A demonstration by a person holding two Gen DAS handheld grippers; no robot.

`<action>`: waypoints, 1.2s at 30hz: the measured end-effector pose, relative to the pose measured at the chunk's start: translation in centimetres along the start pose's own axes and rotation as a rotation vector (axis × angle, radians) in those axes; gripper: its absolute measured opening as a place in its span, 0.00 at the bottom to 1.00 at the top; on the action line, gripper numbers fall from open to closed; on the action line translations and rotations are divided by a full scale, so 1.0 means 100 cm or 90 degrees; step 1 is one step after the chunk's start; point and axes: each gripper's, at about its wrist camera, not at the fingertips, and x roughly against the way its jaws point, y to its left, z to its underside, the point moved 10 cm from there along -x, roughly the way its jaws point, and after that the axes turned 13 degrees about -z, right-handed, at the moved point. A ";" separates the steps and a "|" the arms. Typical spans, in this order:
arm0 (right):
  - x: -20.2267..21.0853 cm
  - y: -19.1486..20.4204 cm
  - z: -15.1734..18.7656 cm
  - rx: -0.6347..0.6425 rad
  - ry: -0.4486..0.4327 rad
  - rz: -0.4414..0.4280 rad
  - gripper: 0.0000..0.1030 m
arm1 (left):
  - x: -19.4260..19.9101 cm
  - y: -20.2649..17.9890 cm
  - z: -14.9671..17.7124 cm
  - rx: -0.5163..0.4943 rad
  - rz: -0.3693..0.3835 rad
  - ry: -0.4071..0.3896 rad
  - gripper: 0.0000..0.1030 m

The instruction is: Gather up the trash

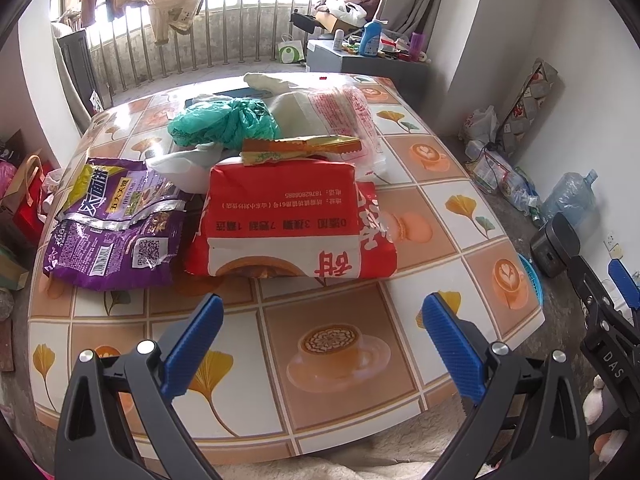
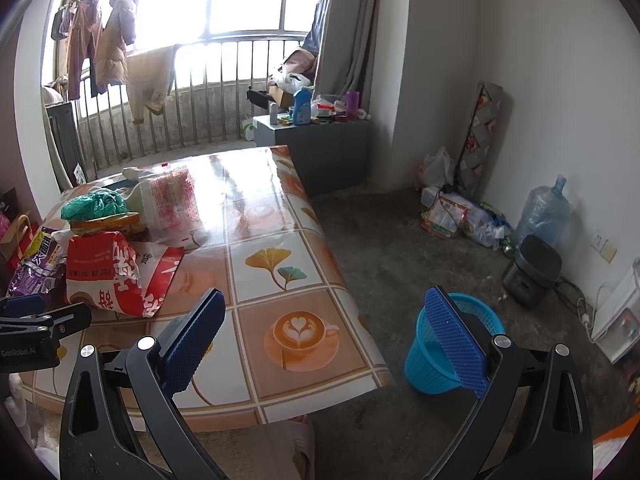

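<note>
On the tiled table (image 1: 400, 360), wrappers (image 1: 288, 224) lie uncollected; the blue basket (image 2: 436, 360) on the floor appears empty. Left gripper (image 1: 320, 344) and right gripper (image 2: 328, 340) both gape, holding nothing.

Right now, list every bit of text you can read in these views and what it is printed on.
"DAS": black body of the right gripper.
"18762808885": red bag, upside down; its Chinese lines not transcribed.
"GenRobot.AI" (faint): left gripper.
Purple snack bag: QR code, barcode, Chinese print too small.
Clear bag: red print blurred.
</note>
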 end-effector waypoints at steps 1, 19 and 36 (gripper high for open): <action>-0.001 -0.001 0.001 -0.001 0.001 0.000 0.93 | 0.000 0.000 -0.001 0.000 0.000 -0.001 0.95; 0.001 0.002 0.006 -0.007 0.015 -0.007 0.93 | -0.006 0.011 -0.005 0.026 -0.024 0.007 0.95; -0.006 0.000 0.017 -0.022 0.053 -0.018 0.93 | -0.016 0.017 -0.004 0.037 -0.047 0.032 0.95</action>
